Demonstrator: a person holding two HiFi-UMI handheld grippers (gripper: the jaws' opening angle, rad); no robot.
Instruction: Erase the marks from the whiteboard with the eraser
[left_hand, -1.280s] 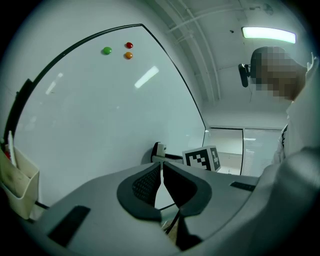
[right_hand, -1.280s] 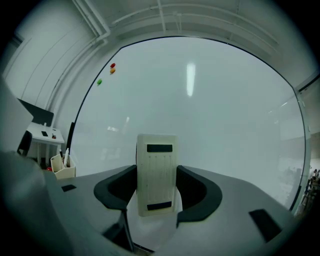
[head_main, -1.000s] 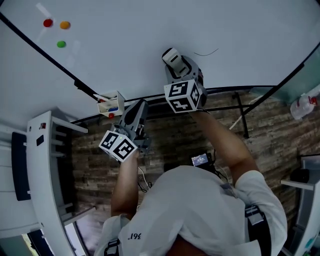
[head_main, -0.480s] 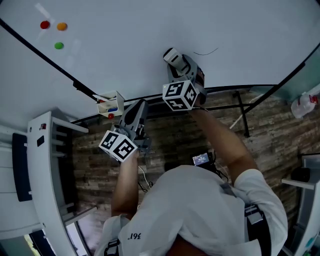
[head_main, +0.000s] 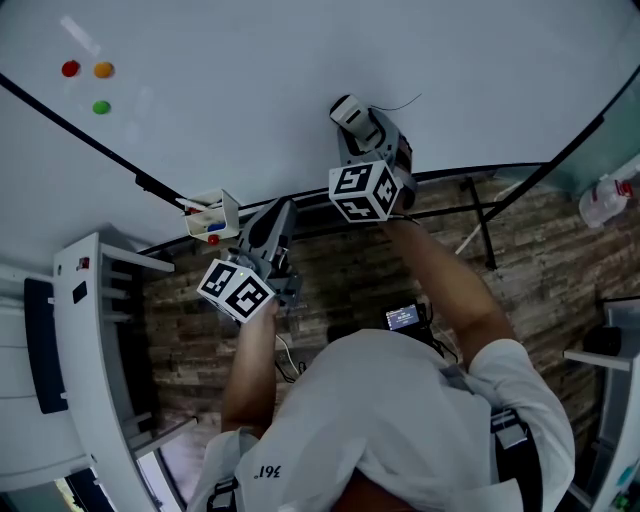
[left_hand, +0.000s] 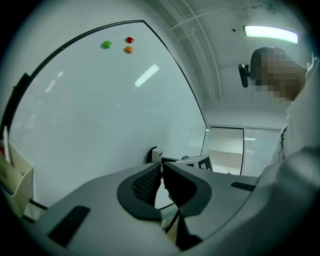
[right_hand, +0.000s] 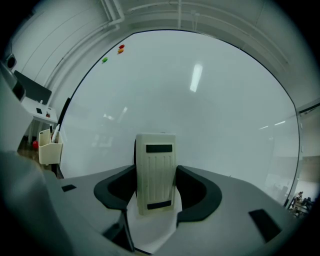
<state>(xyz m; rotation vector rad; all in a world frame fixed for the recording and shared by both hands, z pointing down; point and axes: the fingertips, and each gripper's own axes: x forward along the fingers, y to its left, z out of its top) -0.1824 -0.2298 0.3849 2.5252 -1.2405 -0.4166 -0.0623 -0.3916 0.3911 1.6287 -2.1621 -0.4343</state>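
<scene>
The whiteboard fills the top of the head view. A thin black mark curves on it just right of the eraser. My right gripper is shut on this cream eraser, whose far face lies against the board. My left gripper hangs lower, near the board's bottom edge. Its jaws are shut with nothing between them. Behind them the left gripper view shows the eraser's end against the board.
Red, orange and green magnets sit at the board's upper left. A small white marker holder hangs on the bottom frame left of my left gripper. White shelving stands at the left, and the board's stand legs at the right.
My right gripper with the eraser has edged a little right, closer to the thin black mark. The head view has shifted slightly. The left gripper holds its place.
</scene>
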